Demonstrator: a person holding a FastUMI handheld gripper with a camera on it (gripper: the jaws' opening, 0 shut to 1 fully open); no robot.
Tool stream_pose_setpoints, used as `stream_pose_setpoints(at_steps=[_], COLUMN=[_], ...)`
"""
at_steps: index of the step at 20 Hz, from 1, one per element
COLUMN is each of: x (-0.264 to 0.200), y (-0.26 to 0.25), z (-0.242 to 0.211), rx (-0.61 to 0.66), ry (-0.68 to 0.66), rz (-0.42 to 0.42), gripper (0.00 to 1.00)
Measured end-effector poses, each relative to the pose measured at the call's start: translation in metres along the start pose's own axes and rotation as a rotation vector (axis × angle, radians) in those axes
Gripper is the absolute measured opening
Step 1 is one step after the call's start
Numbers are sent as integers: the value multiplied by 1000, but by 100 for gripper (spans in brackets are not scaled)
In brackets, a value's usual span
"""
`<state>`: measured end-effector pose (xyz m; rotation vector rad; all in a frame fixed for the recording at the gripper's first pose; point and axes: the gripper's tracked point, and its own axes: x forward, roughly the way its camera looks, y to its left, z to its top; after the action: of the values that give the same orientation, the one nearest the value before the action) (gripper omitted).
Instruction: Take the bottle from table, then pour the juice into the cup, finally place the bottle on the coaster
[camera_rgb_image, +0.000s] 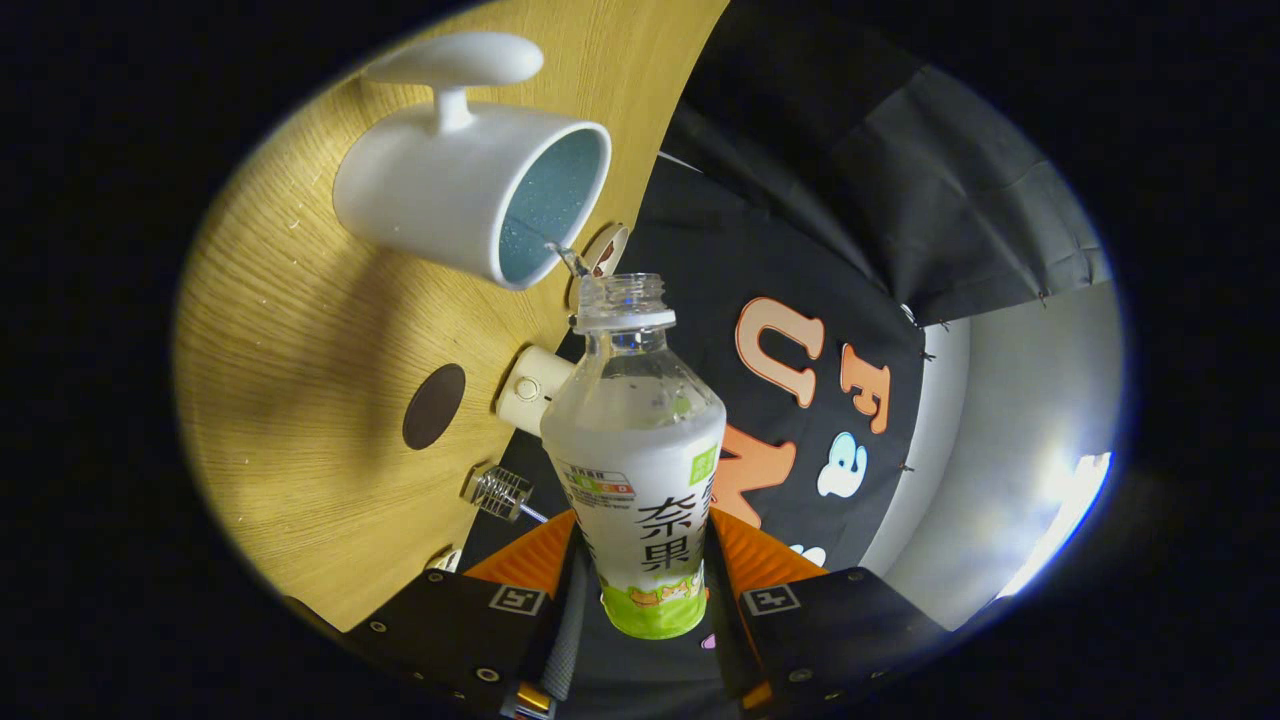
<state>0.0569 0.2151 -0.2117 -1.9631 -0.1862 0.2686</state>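
Jaws of the gripper (645, 590) are clamped on the lower body of the bottle (636, 450), one finger pressing each side of its label. Held between them, the bottle points forward, uncapped, with clear liquid showing in its upper part. A thin stream of juice (572, 260) leaves its open neck and falls toward the cup (455, 205), whose mouth is just past the bottle's rim. That cup is white with a speckled blue inside and a broad white handle; it stands on the wooden bench (300, 330), which the camera sees steeply tilted. Near the bottle's shoulder, at the bench edge, sits a cream-coloured round fitting (530, 388), and a small metal clamp (497, 492) lies closer to the fingers. A dark round coaster (434, 405) rests flat on the bench, apart from the cup.
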Motion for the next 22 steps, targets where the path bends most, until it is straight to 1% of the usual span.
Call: stream_pose_setpoints(at_steps=[5, 8, 22], x=[3, 3, 7], y=[-8, -6, -27], z=[5, 6, 13], rx=[-40, -50, -184], ry=[-19, -26, -91], rz=[-20, 7, -12], gripper=[57, 56, 57])
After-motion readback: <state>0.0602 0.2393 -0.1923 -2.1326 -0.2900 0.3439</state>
